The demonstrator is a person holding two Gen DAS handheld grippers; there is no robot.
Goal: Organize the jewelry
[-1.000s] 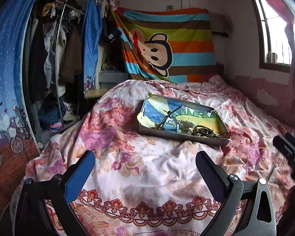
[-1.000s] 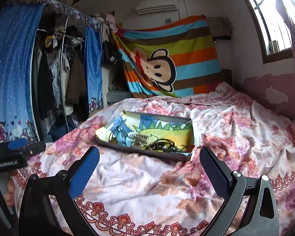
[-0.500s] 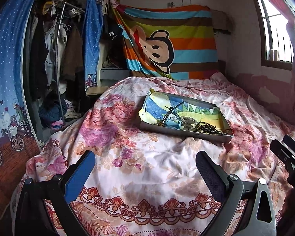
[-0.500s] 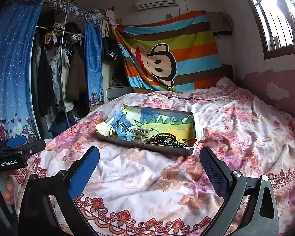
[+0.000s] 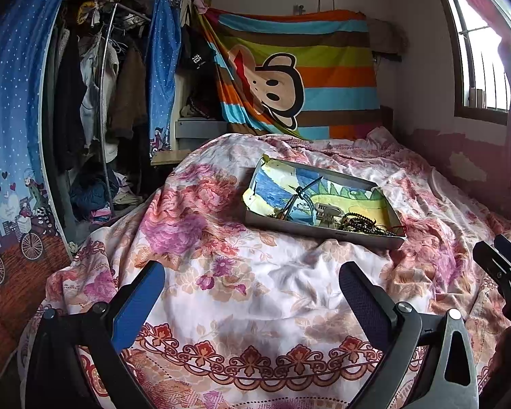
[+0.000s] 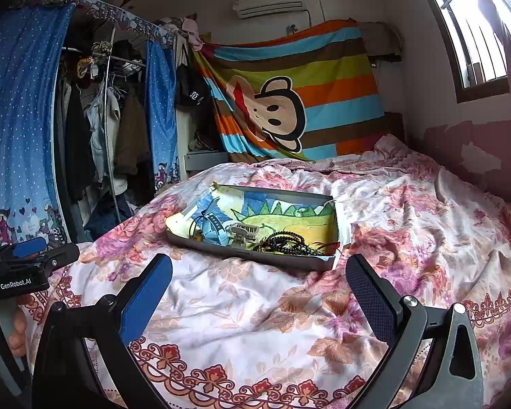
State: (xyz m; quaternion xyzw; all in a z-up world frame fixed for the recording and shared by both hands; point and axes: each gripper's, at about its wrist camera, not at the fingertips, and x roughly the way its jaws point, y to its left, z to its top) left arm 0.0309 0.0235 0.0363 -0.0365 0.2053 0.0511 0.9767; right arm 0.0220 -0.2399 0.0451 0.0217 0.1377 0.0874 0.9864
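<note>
Best to come at the tray (image 6: 252,255) low and square, picking one strand free of the tangle rather than scooping the heap; whether sorting is starting or ending, unclear from here. Left tool (image 5: 248,286) spread wide and holding nothing, hovering over the floral bed cover (image 5: 272,283). Right tool (image 6: 259,283) likewise apart and bare. Dark bead strings (image 6: 286,240) heaped in the tray's near right corner, beside a pale clip (image 6: 243,233) and a blue strap (image 6: 212,221), all on a crayon-coloured paper lining.
</note>
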